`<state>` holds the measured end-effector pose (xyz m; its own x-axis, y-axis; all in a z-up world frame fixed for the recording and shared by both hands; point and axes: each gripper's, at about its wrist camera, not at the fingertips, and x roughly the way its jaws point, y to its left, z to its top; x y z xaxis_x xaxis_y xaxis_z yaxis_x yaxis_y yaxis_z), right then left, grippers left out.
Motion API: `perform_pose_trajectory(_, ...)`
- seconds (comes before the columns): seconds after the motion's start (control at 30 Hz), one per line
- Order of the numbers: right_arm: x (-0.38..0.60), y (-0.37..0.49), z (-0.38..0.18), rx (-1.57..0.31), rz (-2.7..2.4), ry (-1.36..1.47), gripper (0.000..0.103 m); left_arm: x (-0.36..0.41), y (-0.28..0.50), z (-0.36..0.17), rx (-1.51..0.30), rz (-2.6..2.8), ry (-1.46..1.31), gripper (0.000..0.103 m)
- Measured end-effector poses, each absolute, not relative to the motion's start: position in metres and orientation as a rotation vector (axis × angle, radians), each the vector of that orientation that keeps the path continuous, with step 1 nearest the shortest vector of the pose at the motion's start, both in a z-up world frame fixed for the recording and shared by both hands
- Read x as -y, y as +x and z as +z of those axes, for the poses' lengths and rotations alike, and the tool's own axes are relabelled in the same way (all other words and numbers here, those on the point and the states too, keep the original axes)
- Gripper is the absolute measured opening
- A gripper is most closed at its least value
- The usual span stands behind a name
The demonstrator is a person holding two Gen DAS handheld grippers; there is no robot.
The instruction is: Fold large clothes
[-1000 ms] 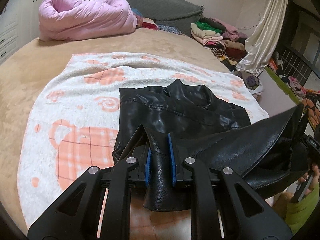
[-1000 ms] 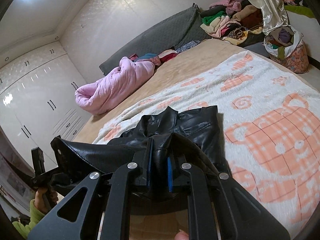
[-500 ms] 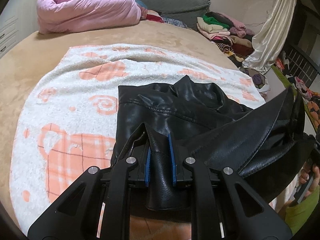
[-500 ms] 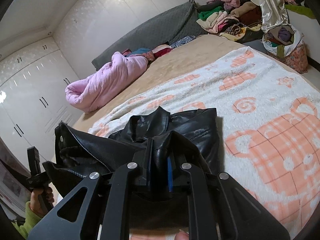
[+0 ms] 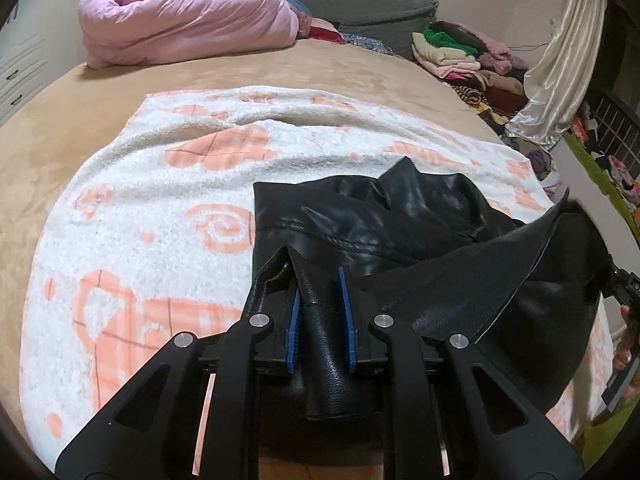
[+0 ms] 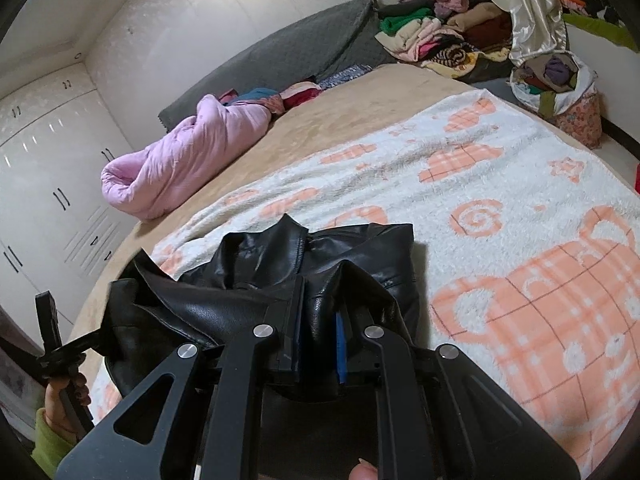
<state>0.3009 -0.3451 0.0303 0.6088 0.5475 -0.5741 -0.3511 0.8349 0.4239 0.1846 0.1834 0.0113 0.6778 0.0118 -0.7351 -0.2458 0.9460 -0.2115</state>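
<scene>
black leather jacket (image 5: 360, 232) sits on the white/orange patterned blanket (image 5: 160, 208) on the bed (image 5: 80, 128), collar end away from me, near hem lifted off the surface

left gripper (image 5: 320, 312): blue pads clamped on a bunched fold at the hem's left corner, leather fills the gap. right gripper (image 6: 318, 332): same story, pinched on a doubled fold at the other corner. hem spans between the two, sagging in a stiff arc, not hanging limp

handling, my read: heavy for a garment, semi-stiff, holds creases and springs back, so a fold probably won't stay flat without being laid down and pressed. surface is glossy and looks slick (pads have more bite on a doubled layer than on a single skin, so current grip seems right). not fragile, but a hard pinch could mark the leather

best hold points: hem corners or seams, where layers stack. avoid the smooth mid-panel, likely slips

pink duvet (image 5: 184, 12) and clothes pile (image 5: 460, 52) at the far side, well apart from the jacket
</scene>
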Motion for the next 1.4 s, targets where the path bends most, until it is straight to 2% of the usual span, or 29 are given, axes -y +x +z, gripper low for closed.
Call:
perform_pose_trajectory(0.33,0.333,0.332,0.008,-0.818,0.497,0.244,0.012,-0.194,0.201,-0.004,-0.849,0.131,-0.324,0.013)
perform_pose_trajectory(0.47,0.329,0.341,0.0,-0.847,0.502,0.236,0.017,-0.2,0.203,-0.007,-0.839,0.103,-0.367,0.017)
perform_pose_trajectory(0.53,0.332,0.342,-0.003,-0.854,0.522,0.263,0.024,-0.201,0.201,-0.006,-0.827,0.082,-0.391,0.022)
perform_pose_trajectory(0.57,0.333,0.341,-0.003,-0.852,0.535,0.275,0.034,-0.201,0.199,-0.003,-0.815,0.065,-0.407,0.027)
perform_pose_trajectory(0.6,0.335,0.34,-0.001,-0.843,0.543,0.286,0.05,-0.202,0.197,0.0,-0.806,0.054,-0.42,0.031)
perform_pose_trajectory(0.67,0.341,0.336,0.006,-0.797,0.541,0.294,0.067,-0.203,0.193,0.008,-0.776,0.033,-0.446,0.036)
perform_pose_trajectory(0.77,0.352,0.332,0.018,-0.744,0.547,0.316,0.068,-0.202,0.185,0.02,-0.734,0.021,-0.461,0.042)
perform_pose_trajectory(0.83,0.358,0.329,0.024,-0.72,0.545,0.309,0.073,-0.201,0.181,0.027,-0.706,0.035,-0.446,0.05)
perform_pose_trajectory(0.87,0.358,0.328,0.026,-0.714,0.54,0.297,0.073,-0.2,0.176,0.034,-0.678,0.079,-0.411,0.057)
perform_pose_trajectory(1.03,0.346,0.33,0.024,-0.723,0.493,0.179,0.073,-0.2,0.177,0.039,-0.672,0.148,-0.308,0.066)
perform_pose_trajectory(1.17,0.329,0.339,0.012,-0.769,0.463,0.073,0.073,-0.195,0.204,0.004,-0.803,0.145,-0.238,0.069)
perform_pose_trajectory(1.23,0.319,0.344,0.003,-0.791,0.457,0.015,0.068,-0.189,0.212,-0.01,-0.832,0.167,-0.177,0.069)
perform_pose_trajectory(1.27,0.316,0.346,-0.001,-0.799,0.456,-0.006,0.062,-0.187,0.213,-0.014,-0.836,0.175,-0.151,0.069)
perform_pose_trajectory(1.33,0.308,0.351,-0.009,-0.812,0.467,-0.046,0.061,-0.179,0.216,-0.019,-0.833,0.19,-0.087,0.069)
perform_pose_trajectory(1.37,0.304,0.353,-0.013,-0.813,0.461,-0.071,0.058,-0.174,0.216,-0.019,-0.82,0.201,-0.043,0.062)
perform_pose_trajectory(1.4,0.3,0.355,-0.018,-0.812,0.455,-0.097,0.041,-0.169,0.217,-0.018,-0.81,0.213,-0.002,0.041)
